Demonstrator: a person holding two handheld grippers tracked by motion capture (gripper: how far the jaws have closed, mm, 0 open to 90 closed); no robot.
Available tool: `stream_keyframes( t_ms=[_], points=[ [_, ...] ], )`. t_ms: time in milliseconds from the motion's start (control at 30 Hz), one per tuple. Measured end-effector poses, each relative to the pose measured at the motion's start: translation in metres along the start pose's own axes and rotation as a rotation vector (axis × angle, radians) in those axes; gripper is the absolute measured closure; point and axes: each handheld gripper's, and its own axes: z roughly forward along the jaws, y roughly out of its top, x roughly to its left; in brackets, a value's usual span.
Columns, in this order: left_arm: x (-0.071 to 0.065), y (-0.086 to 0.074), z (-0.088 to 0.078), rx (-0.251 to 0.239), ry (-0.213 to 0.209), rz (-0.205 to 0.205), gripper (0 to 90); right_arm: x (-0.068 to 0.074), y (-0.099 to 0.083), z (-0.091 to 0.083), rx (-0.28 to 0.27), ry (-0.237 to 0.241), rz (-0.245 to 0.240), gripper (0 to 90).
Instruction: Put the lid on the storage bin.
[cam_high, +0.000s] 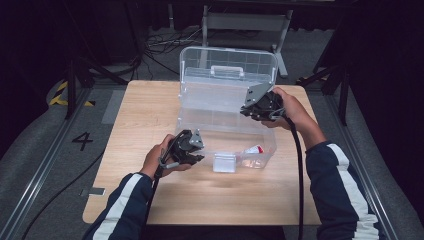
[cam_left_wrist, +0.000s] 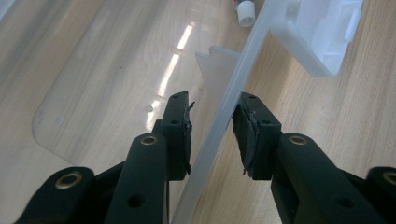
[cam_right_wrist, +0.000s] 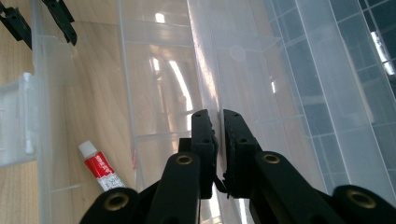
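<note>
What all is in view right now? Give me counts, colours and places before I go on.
Storage box: 1, clear plastic, centre of the table, open.
Box lid: 1, clear with a moulded handle, standing up at the far side.
Front latch: 1, translucent white, on the box's near wall.
Tube: 1, red and white with a white cap, lying inside the box near its front wall.
Table: 1, light wood.
Left gripper: black, jaws astride the box's front wall.
Right gripper: black, shut on a thin clear wall at the back of the box.
Sleeves: 2, navy with white stripes, at the near edge.
</note>
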Motion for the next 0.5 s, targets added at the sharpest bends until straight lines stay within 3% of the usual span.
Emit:
stream_keyframes(
  t_ms=[200, 300, 500],
  points=[
    [-0.001, 0.0, 0.0, -0.005, 0.008, 0.001, 65.9, 0.006, -0.007, 0.0, -0.066, -0.009, 0.015, 83.5],
    [-0.001, -0.001, 0.0, -0.011, 0.013, -0.001, 65.5, 0.009, -0.014, 0.001, -0.116, -0.02, 0.046, 82.5],
    [-0.002, -0.001, 0.0, -0.015, 0.02, -0.006, 64.8, 0.015, -0.017, 0.001, -0.146, -0.022, 0.074, 81.8]
  ],
)
